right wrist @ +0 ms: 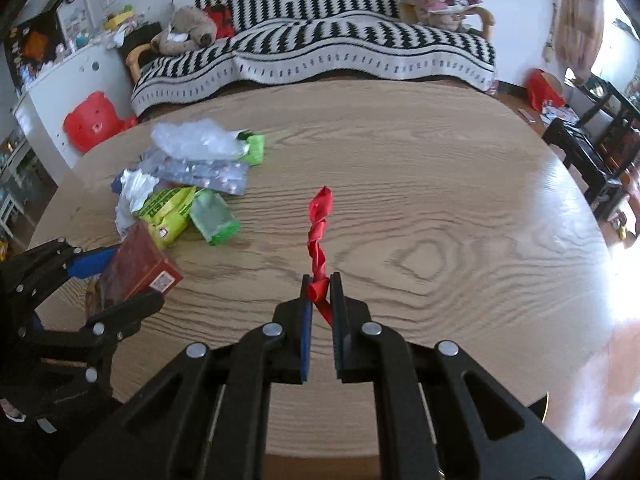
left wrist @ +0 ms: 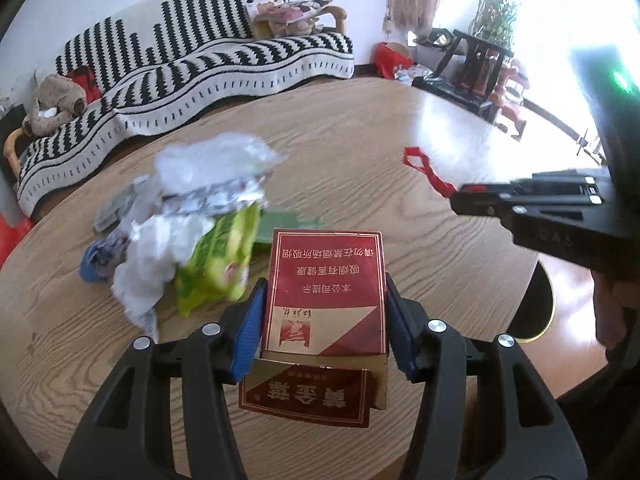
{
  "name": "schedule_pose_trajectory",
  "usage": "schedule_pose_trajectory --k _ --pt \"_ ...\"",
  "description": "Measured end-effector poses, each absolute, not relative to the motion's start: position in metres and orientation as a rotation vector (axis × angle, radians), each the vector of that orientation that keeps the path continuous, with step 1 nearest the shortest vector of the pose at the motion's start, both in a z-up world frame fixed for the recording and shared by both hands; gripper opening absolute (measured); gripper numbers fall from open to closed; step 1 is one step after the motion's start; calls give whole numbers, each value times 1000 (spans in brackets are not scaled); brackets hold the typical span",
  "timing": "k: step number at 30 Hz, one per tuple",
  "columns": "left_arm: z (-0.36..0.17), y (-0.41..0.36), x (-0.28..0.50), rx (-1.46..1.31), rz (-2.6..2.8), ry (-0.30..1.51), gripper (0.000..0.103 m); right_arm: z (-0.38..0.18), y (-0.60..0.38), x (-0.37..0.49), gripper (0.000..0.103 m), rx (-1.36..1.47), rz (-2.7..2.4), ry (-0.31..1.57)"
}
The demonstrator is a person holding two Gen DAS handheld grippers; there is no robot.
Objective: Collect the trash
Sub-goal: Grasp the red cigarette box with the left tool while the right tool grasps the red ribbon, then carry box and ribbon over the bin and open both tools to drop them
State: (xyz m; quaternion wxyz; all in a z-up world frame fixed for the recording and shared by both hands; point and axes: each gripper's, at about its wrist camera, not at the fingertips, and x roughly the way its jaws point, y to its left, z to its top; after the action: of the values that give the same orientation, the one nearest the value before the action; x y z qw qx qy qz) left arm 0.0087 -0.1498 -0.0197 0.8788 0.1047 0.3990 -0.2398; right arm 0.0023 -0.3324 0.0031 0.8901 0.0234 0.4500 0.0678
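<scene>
The left gripper point(left wrist: 324, 312) is clamped on a red cigarette pack point(left wrist: 326, 296), its blue pads point(left wrist: 250, 328) pressed against the pack's two long sides; the pack's hinged lid hangs open toward the camera, and the pack is lifted clear of the wooden table point(left wrist: 400, 208). The right gripper point(right wrist: 321, 292) is pinched together on the near end of a twisted red plastic strip point(right wrist: 319, 232), which extends away from the fingertips above the tabletop.

To the left of the cigarette pack lies a heap of trash point(left wrist: 188, 216): a yellow-green snack wrapper point(left wrist: 218, 264), crumpled white paper point(left wrist: 148, 256), a foil blister sheet point(right wrist: 208, 174), clear crumpled plastic point(left wrist: 216, 160) and a green packet point(right wrist: 214, 216). The wrapper lies just beside the left pad; whether they touch cannot be told.

Beyond the table stands a sofa under a black-and-white striped blanket point(right wrist: 320, 52), bearing a stuffed toy point(right wrist: 184, 30). A red plastic stool point(right wrist: 94, 120) stands on the floor to the left, and dark furniture point(right wrist: 592, 148) to the right.
</scene>
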Motion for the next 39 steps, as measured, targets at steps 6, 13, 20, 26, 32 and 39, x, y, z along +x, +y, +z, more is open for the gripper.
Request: schedule_pose_trajectory --k 6,13,20,26,32,39 --pt "-9 -178 10 181 -546 815 54 18 -383 -22 9 121 92 898" --pt "-3 -245 -3 187 -678 793 54 28 -449 -61 9 194 -18 859" --pt "-12 -330 -28 195 -833 802 54 24 -521 -107 9 280 -153 843" --pt "-34 -386 -50 234 -943 835 54 9 -573 -146 9 350 -239 856" --pt "-57 -417 -62 274 -996 889 54 -18 -609 -169 9 442 -291 910" --pt "-78 -445 -76 338 -1033 922 54 -35 -622 -175 9 499 -300 956"
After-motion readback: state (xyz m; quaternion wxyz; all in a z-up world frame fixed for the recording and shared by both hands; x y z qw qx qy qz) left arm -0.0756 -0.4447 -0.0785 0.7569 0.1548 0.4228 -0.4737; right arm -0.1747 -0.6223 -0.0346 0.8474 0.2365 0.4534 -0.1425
